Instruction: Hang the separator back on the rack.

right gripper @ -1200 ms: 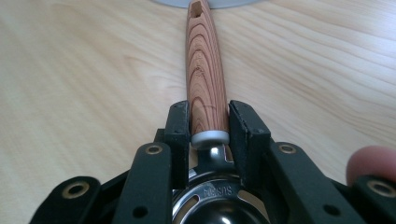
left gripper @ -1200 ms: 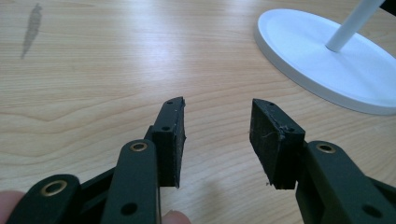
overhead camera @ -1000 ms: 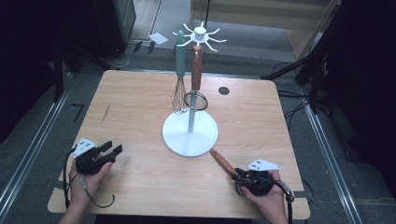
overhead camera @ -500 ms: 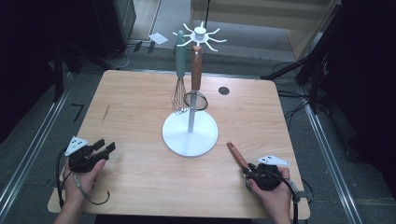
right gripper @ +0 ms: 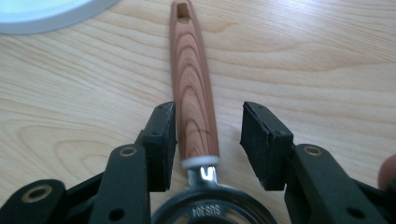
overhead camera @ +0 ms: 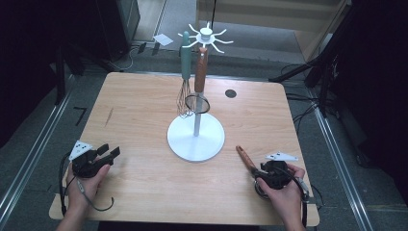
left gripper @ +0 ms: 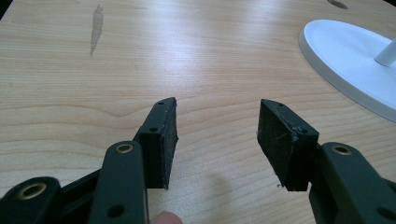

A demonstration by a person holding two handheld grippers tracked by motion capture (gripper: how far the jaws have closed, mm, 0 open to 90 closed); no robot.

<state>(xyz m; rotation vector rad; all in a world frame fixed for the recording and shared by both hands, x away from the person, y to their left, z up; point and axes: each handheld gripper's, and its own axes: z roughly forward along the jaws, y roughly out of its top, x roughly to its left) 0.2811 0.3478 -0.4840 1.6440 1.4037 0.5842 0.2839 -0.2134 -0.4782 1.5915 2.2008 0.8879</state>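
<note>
A utensil with a brown wooden handle (overhead camera: 245, 158) (right gripper: 191, 79) lies on the table right of the rack, its metal ring end (right gripper: 215, 210) toward the person. My right gripper (overhead camera: 259, 172) (right gripper: 208, 116) has just been opening its jaws. The handle lies between them, against the left pad, with a gap before the right pad. My left gripper (overhead camera: 109, 150) (left gripper: 217, 121) rests open and empty near the front left of the table. The white rack (overhead camera: 206, 33) carries a teal-handled whisk (overhead camera: 185, 57) and a wooden-handled ring tool (overhead camera: 200, 67).
The rack's round white base (overhead camera: 196, 139) (left gripper: 345, 51) sits mid-table between the two hands. A dark round grommet (overhead camera: 231, 93) is set in the tabletop at the back right. Cables and dark frames surround the table on the floor.
The right hand has shifted right along the front of the table, and the wooden-handled utensil went with it. The left hand has stayed about where it was.
</note>
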